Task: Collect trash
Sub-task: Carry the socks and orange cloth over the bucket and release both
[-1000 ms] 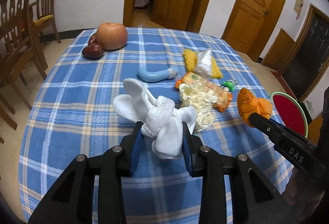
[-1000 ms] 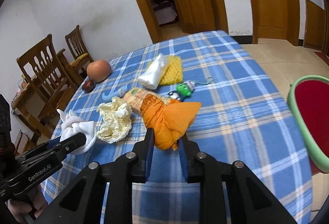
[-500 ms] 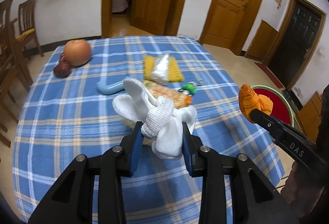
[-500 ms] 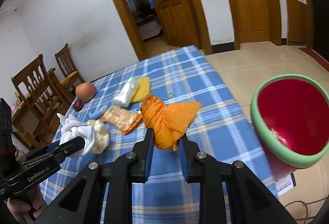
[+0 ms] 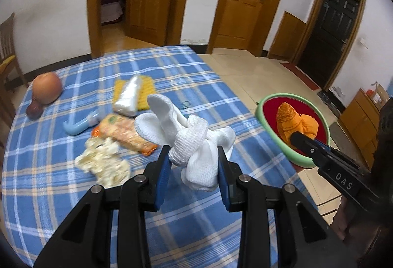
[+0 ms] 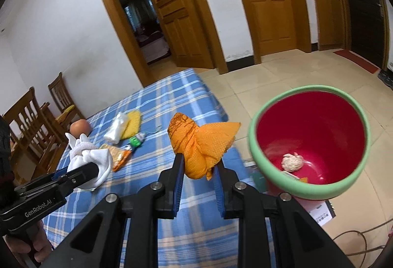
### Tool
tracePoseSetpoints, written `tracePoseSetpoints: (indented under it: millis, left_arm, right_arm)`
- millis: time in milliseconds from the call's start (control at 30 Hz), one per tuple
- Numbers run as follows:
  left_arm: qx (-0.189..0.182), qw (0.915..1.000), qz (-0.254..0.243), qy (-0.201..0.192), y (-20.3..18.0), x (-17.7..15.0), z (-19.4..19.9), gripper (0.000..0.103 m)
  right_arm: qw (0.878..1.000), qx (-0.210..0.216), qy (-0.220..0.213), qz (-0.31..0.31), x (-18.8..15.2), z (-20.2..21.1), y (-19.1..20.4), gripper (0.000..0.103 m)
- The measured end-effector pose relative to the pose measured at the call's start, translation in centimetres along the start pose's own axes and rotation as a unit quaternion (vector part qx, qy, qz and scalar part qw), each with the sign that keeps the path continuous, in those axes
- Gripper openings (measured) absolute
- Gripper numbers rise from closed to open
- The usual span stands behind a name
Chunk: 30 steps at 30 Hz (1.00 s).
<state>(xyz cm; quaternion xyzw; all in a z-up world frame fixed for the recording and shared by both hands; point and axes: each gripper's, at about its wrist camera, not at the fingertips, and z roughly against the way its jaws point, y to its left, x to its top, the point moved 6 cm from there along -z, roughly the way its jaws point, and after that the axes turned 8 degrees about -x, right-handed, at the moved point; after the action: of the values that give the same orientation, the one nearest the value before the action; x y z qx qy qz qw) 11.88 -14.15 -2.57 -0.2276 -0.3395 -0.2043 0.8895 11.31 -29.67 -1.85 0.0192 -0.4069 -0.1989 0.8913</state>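
My left gripper (image 5: 194, 158) is shut on a knotted white cloth (image 5: 191, 135) and holds it above the blue plaid table (image 5: 49, 184). My right gripper (image 6: 197, 164) is shut on a crumpled orange cloth (image 6: 199, 142), held in the air at the table's right edge, just left of the bin. A red bin with a green rim (image 6: 309, 142) stands on the floor to the right, with a crumpled wad (image 6: 292, 162) inside. In the left wrist view the orange cloth (image 5: 292, 123) shows in front of the bin (image 5: 270, 133).
On the table lie a crumpled yellowish paper (image 5: 103, 162), an orange snack wrapper (image 5: 122, 133), a blue curved tube (image 5: 78, 124), a clear bag on a yellow sponge (image 5: 132, 93), an apple (image 5: 46, 87) and a small green toy (image 6: 135, 141). Wooden chairs (image 6: 32, 130) stand at the left.
Both grippers have swung right, toward the table's right edge, each still holding its cloth. The bin has come much closer in both views.
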Motion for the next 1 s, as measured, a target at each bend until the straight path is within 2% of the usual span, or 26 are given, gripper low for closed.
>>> tracePoseSetpoints:
  millis: [500, 1000]
  left_arm:
    - [-0.035, 0.9973, -0.060, 0.024, -6.7, 2.3, -5.1, 0.035]
    - [-0.069, 0.9890, -0.111, 0.070, -13.0, 3.1, -12.4, 0.035]
  right_arm:
    - [0.997, -0.055, -0.009, -0.057, 0.8, 0.5, -8.2, 0.025]
    - [0.989, -0.108, 0.004, -0.100, 1.4, -1.4, -16.1, 0.026]
